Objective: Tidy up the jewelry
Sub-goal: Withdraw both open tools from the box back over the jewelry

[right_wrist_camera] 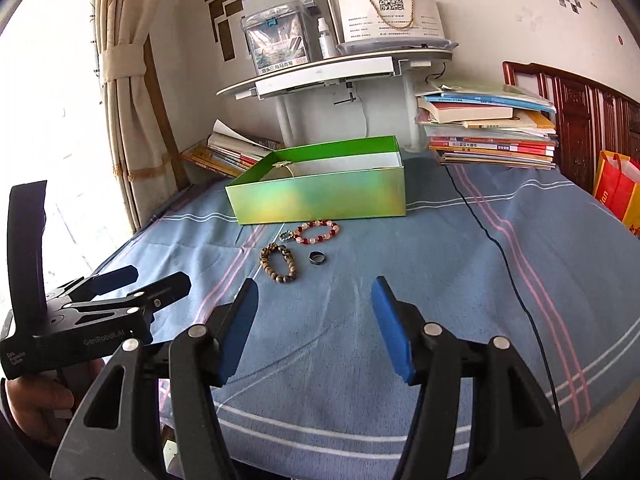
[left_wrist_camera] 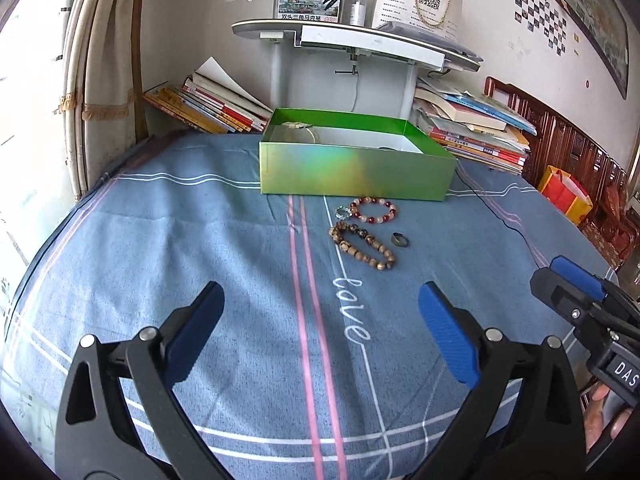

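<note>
An open green box (left_wrist_camera: 352, 174) (right_wrist_camera: 320, 196) stands on the blue bedsheet, with a pale necklace-like piece inside at its back left (left_wrist_camera: 298, 126). In front of it lie a red-and-white bead bracelet (left_wrist_camera: 374, 210) (right_wrist_camera: 318, 231), a small silver charm (left_wrist_camera: 343, 212) (right_wrist_camera: 285, 236), a brown bead bracelet (left_wrist_camera: 364, 246) (right_wrist_camera: 280, 263) and a dark ring (left_wrist_camera: 400, 240) (right_wrist_camera: 317, 258). My left gripper (left_wrist_camera: 320, 300) is open and empty, short of the jewelry. My right gripper (right_wrist_camera: 314, 292) is open and empty, just short of the ring. Each gripper shows in the other's view (left_wrist_camera: 576, 280) (right_wrist_camera: 140, 280).
A white stand (left_wrist_camera: 348, 40) with a marker case, a bottle and a paper bag rises behind the box. Book stacks lie left (left_wrist_camera: 212, 108) and right (right_wrist_camera: 488, 132) of it. A black cable (right_wrist_camera: 500, 248) runs across the sheet. A curtain hangs at left, a wooden headboard stands at right.
</note>
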Available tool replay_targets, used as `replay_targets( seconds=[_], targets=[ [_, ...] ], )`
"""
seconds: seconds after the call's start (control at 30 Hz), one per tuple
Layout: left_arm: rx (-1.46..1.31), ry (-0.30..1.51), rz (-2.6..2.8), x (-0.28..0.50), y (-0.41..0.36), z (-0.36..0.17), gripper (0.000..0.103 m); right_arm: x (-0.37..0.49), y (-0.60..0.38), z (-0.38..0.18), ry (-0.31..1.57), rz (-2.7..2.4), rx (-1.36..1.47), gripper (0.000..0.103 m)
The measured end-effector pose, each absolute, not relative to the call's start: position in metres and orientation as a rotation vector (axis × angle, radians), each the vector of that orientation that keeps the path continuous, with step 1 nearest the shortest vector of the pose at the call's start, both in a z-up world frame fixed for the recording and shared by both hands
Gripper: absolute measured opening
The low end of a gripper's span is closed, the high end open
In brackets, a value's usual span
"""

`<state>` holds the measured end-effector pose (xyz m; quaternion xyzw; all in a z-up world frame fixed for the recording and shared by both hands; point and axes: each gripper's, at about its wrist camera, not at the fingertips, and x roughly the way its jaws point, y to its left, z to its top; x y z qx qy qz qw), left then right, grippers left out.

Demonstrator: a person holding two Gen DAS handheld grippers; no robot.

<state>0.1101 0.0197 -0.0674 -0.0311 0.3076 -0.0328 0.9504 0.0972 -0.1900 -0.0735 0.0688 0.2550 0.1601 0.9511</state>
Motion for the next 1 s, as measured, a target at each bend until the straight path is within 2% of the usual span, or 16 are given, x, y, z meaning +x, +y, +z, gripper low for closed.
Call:
replay_targets(
  seconds=[1.0],
  targets=[
    [-0.041, 0.66, -0.087, 0.131, 0.014, -0.073, 0.097, 0.127, -0.184, -0.082, 0.587, 0.334, 0.121, 0.058]
  ],
)
